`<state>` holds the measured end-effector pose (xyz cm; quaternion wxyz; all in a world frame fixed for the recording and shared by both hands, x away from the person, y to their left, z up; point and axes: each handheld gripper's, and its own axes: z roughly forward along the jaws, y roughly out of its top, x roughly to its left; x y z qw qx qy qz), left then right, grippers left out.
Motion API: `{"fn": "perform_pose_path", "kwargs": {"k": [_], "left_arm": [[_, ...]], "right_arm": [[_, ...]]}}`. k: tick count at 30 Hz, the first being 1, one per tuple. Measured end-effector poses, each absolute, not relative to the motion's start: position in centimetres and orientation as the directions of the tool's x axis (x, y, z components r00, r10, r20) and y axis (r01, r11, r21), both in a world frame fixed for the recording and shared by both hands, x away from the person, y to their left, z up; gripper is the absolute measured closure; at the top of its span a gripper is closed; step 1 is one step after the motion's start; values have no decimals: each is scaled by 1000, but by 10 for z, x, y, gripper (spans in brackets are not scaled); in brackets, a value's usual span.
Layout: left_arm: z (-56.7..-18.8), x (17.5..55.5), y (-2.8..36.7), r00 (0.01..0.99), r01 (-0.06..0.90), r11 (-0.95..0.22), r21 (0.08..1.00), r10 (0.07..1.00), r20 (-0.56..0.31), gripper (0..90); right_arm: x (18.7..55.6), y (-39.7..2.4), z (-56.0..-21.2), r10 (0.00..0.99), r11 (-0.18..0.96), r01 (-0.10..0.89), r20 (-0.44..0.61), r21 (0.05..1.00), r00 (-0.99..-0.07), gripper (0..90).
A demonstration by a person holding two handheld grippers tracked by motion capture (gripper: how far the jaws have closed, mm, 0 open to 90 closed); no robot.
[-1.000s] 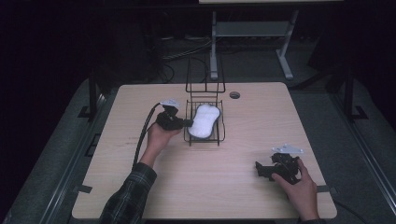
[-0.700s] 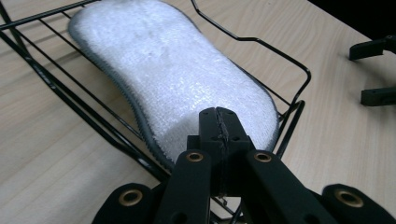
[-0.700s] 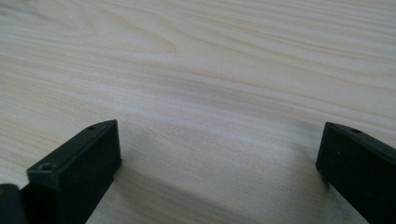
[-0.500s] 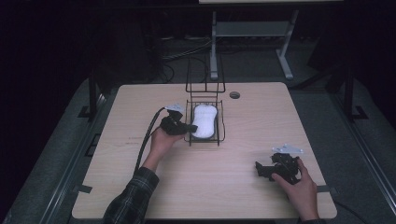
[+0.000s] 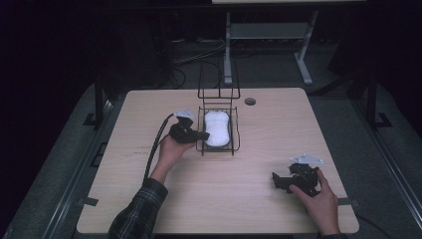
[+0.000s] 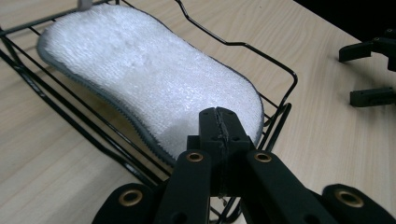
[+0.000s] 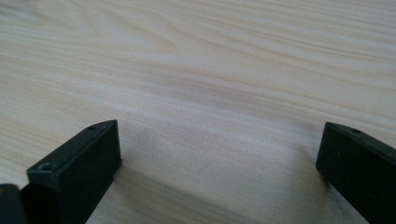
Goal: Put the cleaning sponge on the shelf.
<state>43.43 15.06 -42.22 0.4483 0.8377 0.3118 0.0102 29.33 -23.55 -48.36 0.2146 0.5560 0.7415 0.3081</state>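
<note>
My left gripper (image 6: 219,122) has its jaws pressed flat together with nothing between them, and it hangs just over the near end of the white sponge (image 6: 149,74), which lies flat inside the black wire basket (image 5: 234,130). I take the basket as my landmark: it sits toward the far middle of the table (image 5: 259,209), the sponge fills most of its floor, and my left gripper (image 5: 191,133) comes at it from the basket's left side, over the low rim. My right gripper (image 5: 286,180) rests on the bare wood well away from the basket, toward the near right corner, with its jaws spread wide and nothing between them. I judge the step in hand to be getting hold of the sponge, and closed jaws cannot do that, so I should first back off a little from the basket's rim, spread the jaws, then come in low so that one jaw slides under the sponge's grey edge and the other sits on the fluffy top. The sponge looks soft, so a pinch near the end should hold if I bite deep enough. The wires of the basket are the risk: I must keep the lower jaw from hooking one, or the whole basket will lift with it.
</note>
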Motion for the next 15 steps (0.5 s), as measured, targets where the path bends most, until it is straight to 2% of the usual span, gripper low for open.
{"fn": "perform_pose_path", "kwargs": {"k": [2,5,6,8,11,15], "left_arm": [[-419,432,154,807,508,-406,760,533,-255,893],[-412,423,160,809,500,-422,756,539,-234,840],[-412,423,160,809,500,-422,756,539,-234,789],[-410,419,164,808,497,-441,747,550,-213,766],[-407,410,169,806,485,-457,745,565,-178,640],[-406,399,177,797,487,-463,740,582,-160,532]], "right_arm": [[293,-235,-484,957,191,692,25,696,-289,0],[293,-235,-484,957,191,692,25,696,-289,0],[293,-235,-484,957,191,692,25,696,-289,0],[293,-236,-484,957,192,692,24,696,-289,0],[293,-236,-484,957,192,692,24,696,-290,0],[293,-236,-484,957,192,692,24,696,-290,0]]}}
